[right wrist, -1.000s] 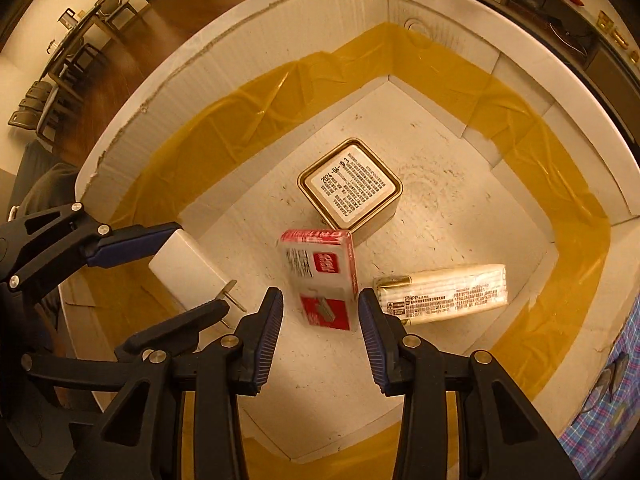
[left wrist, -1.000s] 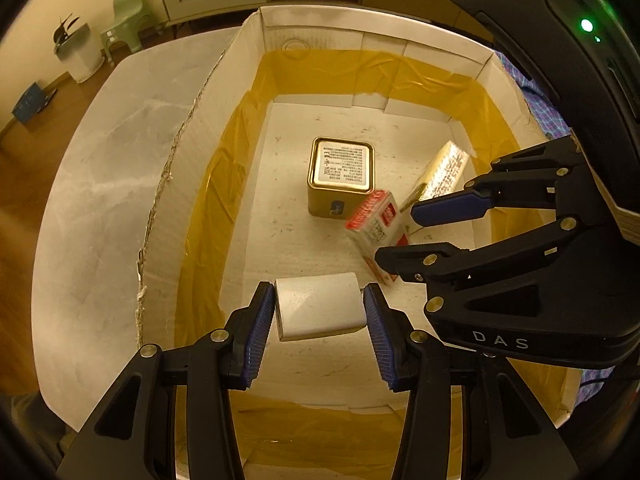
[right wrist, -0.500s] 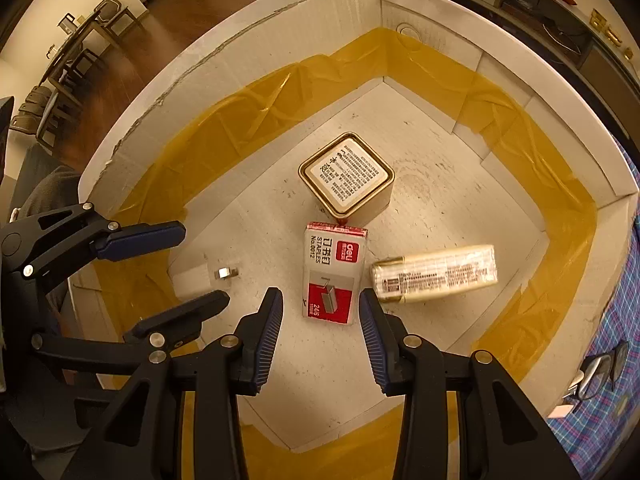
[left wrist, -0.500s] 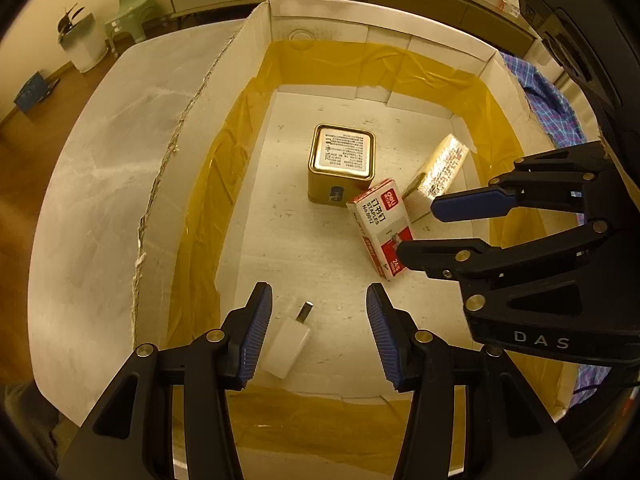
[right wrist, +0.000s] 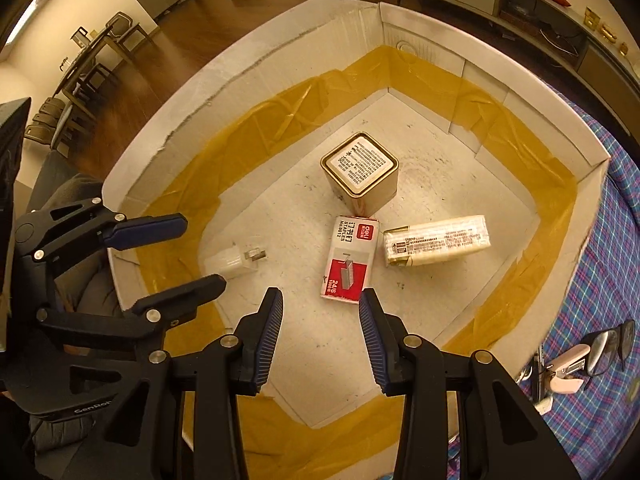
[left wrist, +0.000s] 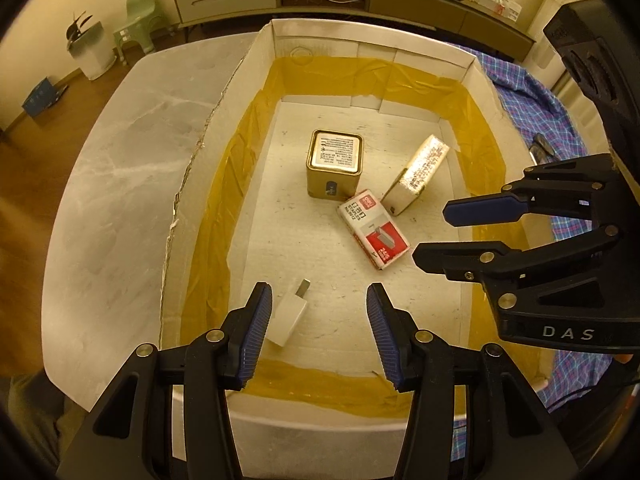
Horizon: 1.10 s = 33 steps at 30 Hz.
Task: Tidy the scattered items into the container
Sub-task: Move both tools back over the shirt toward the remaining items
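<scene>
Right wrist: glasses (right wrist: 610, 346) beside box (right wrist: 592, 162).

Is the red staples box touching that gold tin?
Touching, it seems. In the right wrist view the staples box has its top edge against the base of the gold tin, with no floor visible between them.

The box (left wrist: 404, 56) is matt white cardboard with a torn, ragged left edge, its inner walls banded with glossy, wrinkled yellow tape (left wrist: 216, 216). The tin (left wrist: 335, 164) is shiny gold metal with a paper label on top. The staple pack (right wrist: 352, 260) is smooth printed card; the charger (left wrist: 289, 314) is smooth white plastic with a metal plug. The worktop (left wrist: 116, 184) looks like pale polished marble. A checked cloth (right wrist: 600, 320) lies beside the box. The fingers (right wrist: 270, 340) carry ribbed blue pads on matt black plastic.
</scene>
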Motion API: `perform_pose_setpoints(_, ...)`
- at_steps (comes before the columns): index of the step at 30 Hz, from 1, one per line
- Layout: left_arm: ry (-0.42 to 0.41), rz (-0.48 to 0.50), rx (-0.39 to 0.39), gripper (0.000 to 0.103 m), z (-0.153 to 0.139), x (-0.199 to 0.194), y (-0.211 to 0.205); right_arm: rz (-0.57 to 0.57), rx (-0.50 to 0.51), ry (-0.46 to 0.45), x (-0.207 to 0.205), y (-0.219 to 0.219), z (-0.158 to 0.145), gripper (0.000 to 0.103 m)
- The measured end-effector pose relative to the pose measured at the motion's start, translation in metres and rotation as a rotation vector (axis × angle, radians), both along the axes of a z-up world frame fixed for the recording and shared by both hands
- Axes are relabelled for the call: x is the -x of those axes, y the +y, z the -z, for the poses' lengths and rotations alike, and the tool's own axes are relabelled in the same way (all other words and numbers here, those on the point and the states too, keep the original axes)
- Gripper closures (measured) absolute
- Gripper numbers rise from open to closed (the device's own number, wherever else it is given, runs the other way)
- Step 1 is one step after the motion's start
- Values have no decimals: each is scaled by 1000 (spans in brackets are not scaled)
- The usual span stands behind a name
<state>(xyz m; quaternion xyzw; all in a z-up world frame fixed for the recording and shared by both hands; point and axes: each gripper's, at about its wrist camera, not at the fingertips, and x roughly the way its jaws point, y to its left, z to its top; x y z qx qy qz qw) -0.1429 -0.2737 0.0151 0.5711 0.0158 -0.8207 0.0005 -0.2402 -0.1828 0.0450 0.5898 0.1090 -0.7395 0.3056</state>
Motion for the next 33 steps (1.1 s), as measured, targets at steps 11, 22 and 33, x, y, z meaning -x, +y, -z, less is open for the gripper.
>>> perform_pose_setpoints(11, 125, 17, 25, 51, -36, -29, 15, 25, 150, 99, -32, 29, -42, 58)
perform_pose_setpoints(22, 328, 26, 64, 51, -77, -77, 40, 25, 324, 269, -85, 74, -74, 56)
perform_pose_setpoints(33, 465, 61, 59, 51, -103, -115, 83, 4, 426, 425, -138, 123, -91, 56)
